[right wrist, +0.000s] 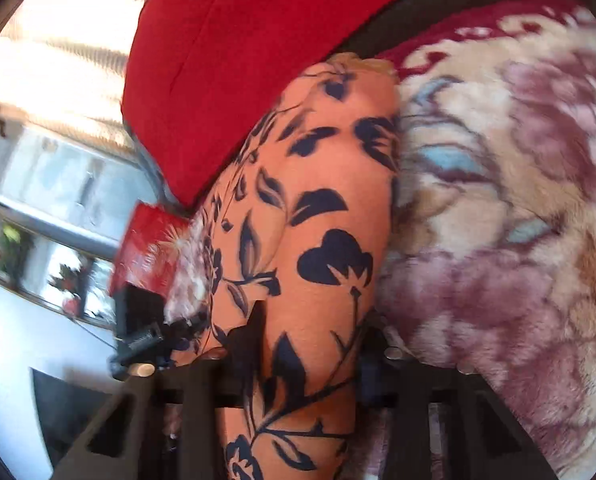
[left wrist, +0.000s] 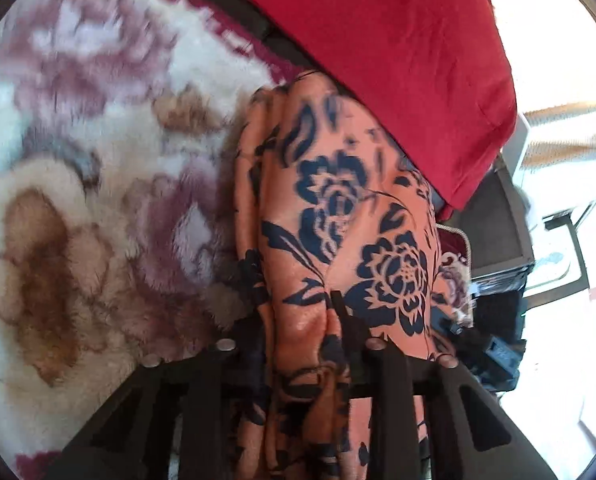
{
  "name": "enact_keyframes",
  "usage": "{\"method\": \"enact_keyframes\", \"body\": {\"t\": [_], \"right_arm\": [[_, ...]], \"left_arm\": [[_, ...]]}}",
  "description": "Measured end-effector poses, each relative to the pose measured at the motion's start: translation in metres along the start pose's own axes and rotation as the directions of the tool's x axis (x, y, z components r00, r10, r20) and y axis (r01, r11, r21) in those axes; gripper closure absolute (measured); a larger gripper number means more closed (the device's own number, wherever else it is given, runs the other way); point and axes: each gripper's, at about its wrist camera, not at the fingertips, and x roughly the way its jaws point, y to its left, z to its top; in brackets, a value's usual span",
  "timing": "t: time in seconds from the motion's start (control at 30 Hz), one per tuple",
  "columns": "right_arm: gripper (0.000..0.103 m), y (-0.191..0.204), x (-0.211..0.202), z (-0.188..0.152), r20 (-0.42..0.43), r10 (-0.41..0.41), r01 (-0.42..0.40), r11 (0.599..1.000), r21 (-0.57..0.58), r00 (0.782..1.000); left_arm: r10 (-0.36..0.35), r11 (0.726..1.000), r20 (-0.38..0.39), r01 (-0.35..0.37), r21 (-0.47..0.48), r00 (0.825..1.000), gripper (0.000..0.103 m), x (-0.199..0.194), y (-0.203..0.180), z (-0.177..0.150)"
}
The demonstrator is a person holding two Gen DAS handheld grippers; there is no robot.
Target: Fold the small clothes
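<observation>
Lying on the blanket (left wrist: 78,184), the orange garment (left wrist: 337,208) stretches from both grippers up to the red cushion (left wrist: 397,60), touching it. Left gripper (left wrist: 298,320) and right gripper (right wrist: 309,340) each clench a fold of it.

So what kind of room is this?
Probably a bedroom or living room at home: a fluffy flowered blanket, a red pillow, and an orange flowered cloth being folded on top.
</observation>
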Motion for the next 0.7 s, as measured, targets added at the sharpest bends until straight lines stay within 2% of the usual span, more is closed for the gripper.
{"method": "enact_keyframes", "body": {"t": [0.07, 0.23, 0.37, 0.5, 0.53, 0.6, 0.63, 0.67, 0.7], "right_arm": [[0.072, 0.019, -0.019, 0.007, 0.033, -0.003, 0.005, 0.998, -0.061, 0.999], [0.072, 0.048, -0.08, 0.037, 0.113, -0.007, 0.024, 0.988, -0.154, 0.994], [0.072, 0.041, -0.124, 0.058, 0.166, -0.009, 0.036, 0.987, -0.159, 0.986], [0.072, 0.006, -0.138, 0.064, 0.19, -0.006, 0.032, 0.991, -0.134, 0.982], [0.068, -0.009, -0.138, 0.064, 0.195, -0.013, 0.035, 0.993, -0.113, 0.981], [0.059, -0.044, -0.128, 0.058, 0.19, -0.088, 0.094, 0.995, -0.023, 0.978], [0.053, -0.067, -0.121, 0.051, 0.173, -0.141, 0.135, 0.99, 0.048, 0.975], [0.052, -0.082, -0.12, 0.044, 0.164, -0.19, 0.178, 0.981, 0.083, 0.968], [0.051, -0.093, -0.121, 0.036, 0.17, -0.253, 0.238, 0.966, 0.105, 0.953]], "left_arm": [[0.008, 0.999, 0.039, -0.009, 0.03, 0.999, 0.078, -0.011, -0.018, 0.001], [-0.055, 0.99, 0.13, 0.037, 0.136, 0.99, 0.078, -0.038, -0.093, 0.018], [-0.059, 0.978, 0.139, 0.03, 0.207, 0.989, 0.078, -0.029, -0.145, 0.029], [-0.031, 0.974, 0.134, -0.001, 0.227, 0.991, 0.076, -0.003, -0.161, 0.029], [-0.013, 0.972, 0.14, -0.02, 0.234, 0.99, 0.072, 0.004, -0.159, 0.027], [0.079, 0.972, 0.11, -0.101, 0.211, 0.991, 0.06, 0.038, -0.147, 0.024], [0.173, 0.963, 0.086, -0.187, 0.194, 0.981, 0.055, 0.051, -0.135, 0.018], [0.218, 0.955, 0.088, -0.231, 0.187, 0.972, 0.054, 0.055, -0.126, 0.014], [0.241, 0.949, 0.105, -0.257, 0.182, 0.965, 0.052, 0.053, -0.116, 0.007]]}}
